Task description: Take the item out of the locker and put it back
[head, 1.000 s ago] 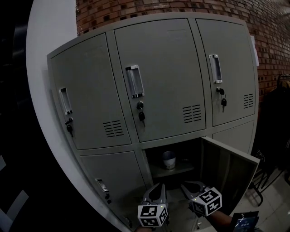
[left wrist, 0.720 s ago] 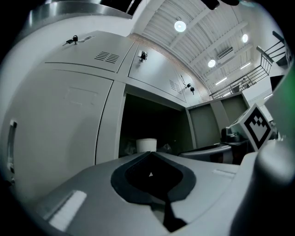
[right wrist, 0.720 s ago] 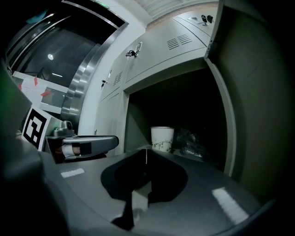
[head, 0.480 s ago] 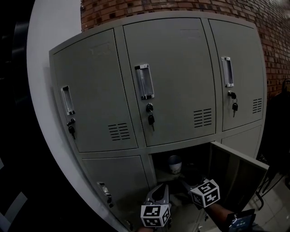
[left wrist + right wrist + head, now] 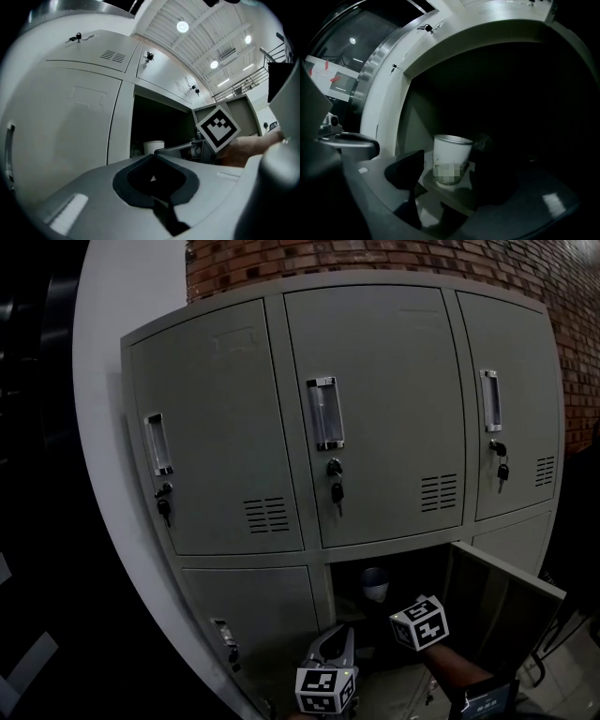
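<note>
A white paper cup stands on the shelf of the open lower middle locker. My right gripper reaches into that locker, and its jaws have just been opening. In the right gripper view the cup stands upright on the shelf between the spread dark pads, which do not press on it; the right gripper is open. My left gripper hangs in front of the locker's lower left corner, jaws together and empty. The left gripper points at the opening, where the cup shows.
The locker's door is swung open to the right. Closed grey doors with handles and hanging keys surround it. A dark crumpled thing lies behind the cup. A white pillar stands at the left, a brick wall behind.
My right gripper has moved forward into the open locker and its jaws have spread. The left gripper has hardly moved. The lockers have shifted right in the head view.
</note>
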Available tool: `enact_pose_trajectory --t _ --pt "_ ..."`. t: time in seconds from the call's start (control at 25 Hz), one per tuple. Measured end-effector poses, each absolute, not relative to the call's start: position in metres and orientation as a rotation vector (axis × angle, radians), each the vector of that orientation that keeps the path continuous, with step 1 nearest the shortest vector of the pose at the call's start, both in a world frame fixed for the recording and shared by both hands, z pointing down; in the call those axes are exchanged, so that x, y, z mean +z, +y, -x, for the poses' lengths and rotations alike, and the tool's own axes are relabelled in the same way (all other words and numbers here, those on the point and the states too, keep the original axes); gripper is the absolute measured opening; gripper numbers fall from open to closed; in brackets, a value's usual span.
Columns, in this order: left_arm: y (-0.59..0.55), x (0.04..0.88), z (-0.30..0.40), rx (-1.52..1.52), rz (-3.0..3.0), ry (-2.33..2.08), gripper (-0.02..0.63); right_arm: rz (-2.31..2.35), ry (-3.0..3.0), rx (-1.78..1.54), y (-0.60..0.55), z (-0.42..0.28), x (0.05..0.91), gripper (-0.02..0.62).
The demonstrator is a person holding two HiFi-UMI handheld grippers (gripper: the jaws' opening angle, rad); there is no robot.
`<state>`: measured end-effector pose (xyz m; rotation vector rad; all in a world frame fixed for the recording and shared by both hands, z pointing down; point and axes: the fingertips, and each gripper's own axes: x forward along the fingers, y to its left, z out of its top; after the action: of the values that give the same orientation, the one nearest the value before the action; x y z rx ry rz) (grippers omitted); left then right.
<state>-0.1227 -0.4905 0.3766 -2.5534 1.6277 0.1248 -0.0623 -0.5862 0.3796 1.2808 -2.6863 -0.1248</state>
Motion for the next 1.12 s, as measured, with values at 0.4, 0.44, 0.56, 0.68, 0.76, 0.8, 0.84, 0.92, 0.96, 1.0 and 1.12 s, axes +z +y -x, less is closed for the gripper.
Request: enact_pose_trajectory --t 0.4,0.44,0.56,0.68,0.76,0.8,0.84,0.92,0.96,1.0,1.12 --pt "-0.493 0.374 0.135 0.137 2.551 1.631 0.0 -1.22 -2.597 -0.072 -0.618 0.08 0.388 0.364" --pt "-0.493 0.374 0.136 0.138 2.552 1.63 0.0 -1.223 -2.593 -0.066 -0.62 0.08 0.389 0.36" --pt "-0.493 0.375 0.138 0.136 2.555 1.632 0.0 -1.239 -2.588 -0.069 -0.623 0.079 0.39 0.321" --pt "-0.495 0.374 0.139 0.14 2.55 1.639 0.0 -1.243 -2.604 -0.074 -0.621 0.078 0.387 0.319" --pt "-0.495 0.372 0.139 0.145 2.546 1.644 0.0 -1.241 -2.618 -0.077 -0.617 0.077 0.383 0.319" --pt "-0.495 0.372 0.139 0.146 2.545 1.647 0.0 -1.237 -2.625 -0.08 -0.614 0.076 0.382 0.319" --pt "-0.495 0.371 0.139 0.148 2.544 1.65 0.0 -1.231 -2.633 -0.081 -0.61 0.076 0.38 0.319" --pt "-0.494 0.371 0.137 0.15 2.542 1.656 0.0 -1.216 -2.651 -0.081 -0.599 0.074 0.378 0.319" --pt "-0.493 0.371 0.136 0.149 2.542 1.659 0.0 -1.209 -2.66 -0.08 -0.593 0.074 0.378 0.319" --pt "-0.491 0.372 0.135 0.147 2.542 1.661 0.0 -1.203 -2.669 -0.079 -0.587 0.072 0.378 0.319" --pt "-0.484 0.373 0.129 0.142 2.54 1.665 0.0 -1.191 -2.695 -0.086 -0.567 0.066 0.378 0.321"
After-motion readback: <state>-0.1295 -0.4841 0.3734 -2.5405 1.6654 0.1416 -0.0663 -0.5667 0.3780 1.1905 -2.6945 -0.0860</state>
